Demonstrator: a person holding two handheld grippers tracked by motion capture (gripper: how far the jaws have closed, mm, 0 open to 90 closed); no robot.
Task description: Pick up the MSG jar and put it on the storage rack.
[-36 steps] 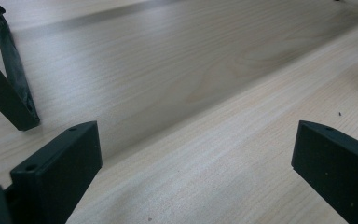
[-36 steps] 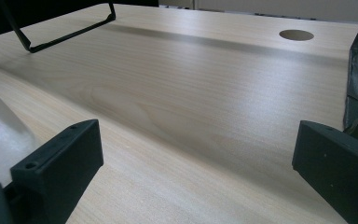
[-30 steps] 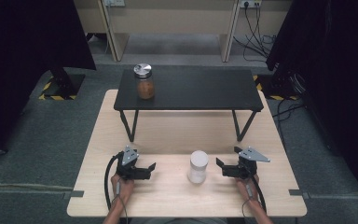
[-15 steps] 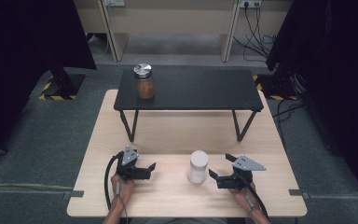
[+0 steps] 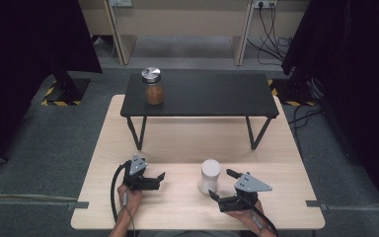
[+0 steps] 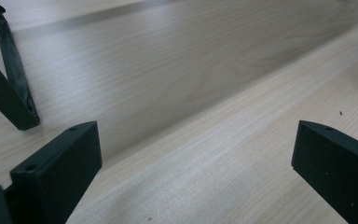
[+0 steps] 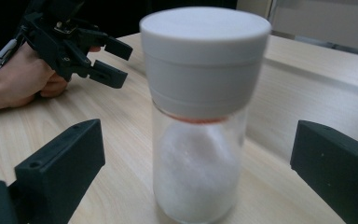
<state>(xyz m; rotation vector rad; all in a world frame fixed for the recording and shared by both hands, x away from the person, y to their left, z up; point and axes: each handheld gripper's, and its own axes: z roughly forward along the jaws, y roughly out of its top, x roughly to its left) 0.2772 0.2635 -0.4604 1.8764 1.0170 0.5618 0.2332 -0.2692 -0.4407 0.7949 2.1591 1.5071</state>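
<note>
Your right gripper [image 5: 223,185] has swung toward the upright jar [image 5: 210,176]; jaws spread, it lies straight ahead between them.

Lab/test bay: black curtains [image 5: 29,44], hazard-tape floor marks [image 5: 49,98], wall sockets [image 5: 264,4], loose cables [image 5: 271,24].

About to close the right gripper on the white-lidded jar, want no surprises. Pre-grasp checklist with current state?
1. Right gripper open: ok, jaws stand wide apart.
2. Jar centred between its jaws: ok in the right gripper view.
3. Jar upright on the wooden table, white lid on: ok.
4. Jaws far enough forward to flank the jar: cannot tell; in the high view they seem just short of it.
5. Left gripper away from the jar: ok, open, holds nothing.
6. Lid screwed tight: cannot tell.
</note>
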